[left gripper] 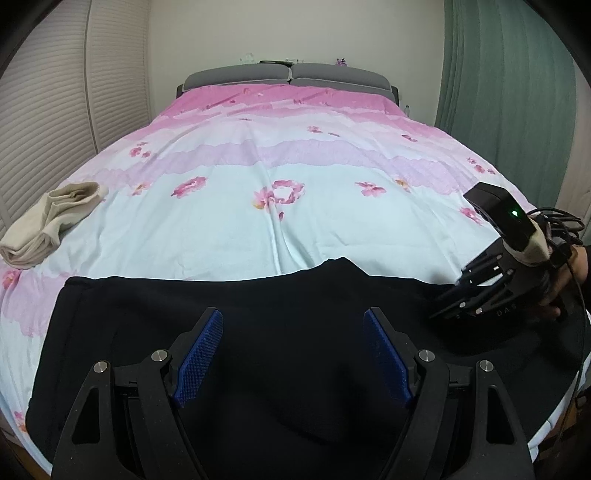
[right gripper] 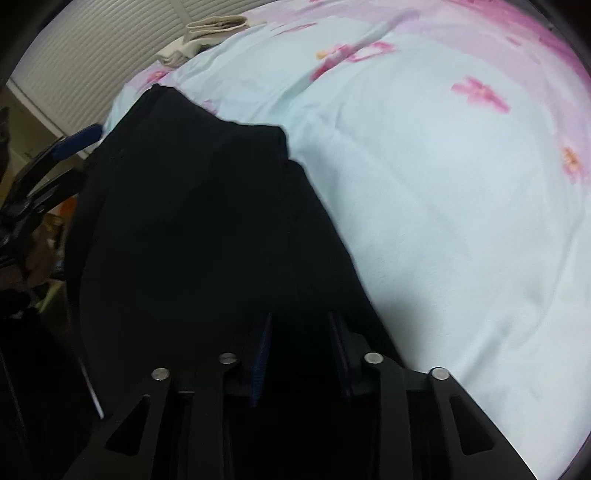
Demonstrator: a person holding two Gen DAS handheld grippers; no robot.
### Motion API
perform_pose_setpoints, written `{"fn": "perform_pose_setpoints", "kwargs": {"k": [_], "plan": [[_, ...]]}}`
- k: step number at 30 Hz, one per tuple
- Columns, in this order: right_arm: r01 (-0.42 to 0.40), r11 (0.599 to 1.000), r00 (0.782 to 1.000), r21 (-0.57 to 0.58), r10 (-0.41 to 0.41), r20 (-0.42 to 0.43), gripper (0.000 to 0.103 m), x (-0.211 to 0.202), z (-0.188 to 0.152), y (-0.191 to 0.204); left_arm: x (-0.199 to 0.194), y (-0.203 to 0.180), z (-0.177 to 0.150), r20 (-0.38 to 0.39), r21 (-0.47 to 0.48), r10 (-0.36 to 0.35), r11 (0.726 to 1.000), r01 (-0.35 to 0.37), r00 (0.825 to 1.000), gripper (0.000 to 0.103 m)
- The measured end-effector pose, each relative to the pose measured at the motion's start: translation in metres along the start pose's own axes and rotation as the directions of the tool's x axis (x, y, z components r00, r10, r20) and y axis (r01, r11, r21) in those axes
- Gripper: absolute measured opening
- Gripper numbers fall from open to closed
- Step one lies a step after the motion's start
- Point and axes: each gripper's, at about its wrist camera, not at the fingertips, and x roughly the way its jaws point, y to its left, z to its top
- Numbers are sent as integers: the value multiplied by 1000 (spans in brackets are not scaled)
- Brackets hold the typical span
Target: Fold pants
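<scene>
Black pants lie across the near edge of the bed. My left gripper hovers over their middle, wide open and empty, blue pads apart. My right gripper is at the pants' right end, fingers low on the cloth. In the right wrist view the pants fill the left half, and the right gripper has its pads partly apart with dark cloth around them; a grip on the cloth cannot be made out. The left gripper shows at the left edge.
A folded beige garment lies at the bed's left edge, also at the top of the right wrist view. A grey headboard is far back, slatted closet doors on the left, a green curtain on the right.
</scene>
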Motion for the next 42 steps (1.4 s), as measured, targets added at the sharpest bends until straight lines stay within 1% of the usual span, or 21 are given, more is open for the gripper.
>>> {"fn": "perform_pose_setpoints", "kwargs": {"k": [2,3,6,8,13,15,17,20,23,25,27,30,31,32,33,35,36,37,38,40,42], "plan": [[-23,1000,1000,-12,23,-3,9,3,1,2,3,0,0,-6,-3,-2,1000,2,1000,78],[-41,999,999,-7,41,-5,6,5,1,1,4,0,0,-7,-4,-3,1000,3,1000,78],[-27,1000,1000,-12,27,0,3,5,3,3,6,-1,2,-6,3,-3,1000,3,1000,78],[11,1000,1000,-29,-10,10,3,1,7,7,6,-1,4,-1,6,-7,1000,7,1000,78],[72,997,992,-17,-70,104,2,-29,23,-2,11,-4,12,9,13,-8,1000,7,1000,78],[72,997,993,-13,-70,100,2,-29,28,-9,15,-4,12,3,15,-5,1000,5,1000,78],[75,997,995,-8,-74,60,2,-12,31,-11,18,-3,10,-9,11,0,1000,0,1000,78],[99,995,995,3,-99,30,3,13,31,-14,19,-1,8,-24,14,5,1000,-5,1000,78],[103,994,992,34,-105,76,8,10,28,-12,15,-4,9,-25,28,4,1000,-3,1000,78],[143,988,983,59,-149,105,20,-2,22,-7,9,-9,11,-15,43,-4,999,4,1000,78],[190,978,967,89,-202,154,30,-24,8,-1,1,-17,15,3,59,-19,998,19,1000,78],[278,938,912,208,-325,250,47,-73,-25,12,-10,-41,22,19,90,-65,994,63,998,78],[310,913,883,265,-380,276,52,-93,-43,16,-13,-52,24,25,106,-87,991,84,996,78],[351,875,846,334,-449,287,54,-112,-63,20,-17,-65,25,30,125,-109,987,105,994,78],[383,834,812,397,-509,286,62,-130,-83,23,-20,-75,27,34,140,-127,983,122,991,78],[433,719,729,544,-634,257,69,-163,-132,37,-24,-104,28,35,178,-180,969,171,983,78],[447,667,696,596,-678,237,69,-174,-154,44,-26,-119,28,29,195,-204,961,195,978,78],[452,605,658,655,-722,213,70,-186,-180,54,-27,-131,27,24,211,-225,954,215,974,78],[454,528,620,718,-765,171,70,-196,-208,62,-30,-146,26,18,230,-248,944,237,969,78],[440,414,576,797,-811,103,70,-208,-255,76,-34,-173,23,6,273,-281,924,269,960,78],[445,285,524,849,-852,10,70,-220,-301,83,-39,-200,19,-2,314,-309,903,293,951,78]]}}
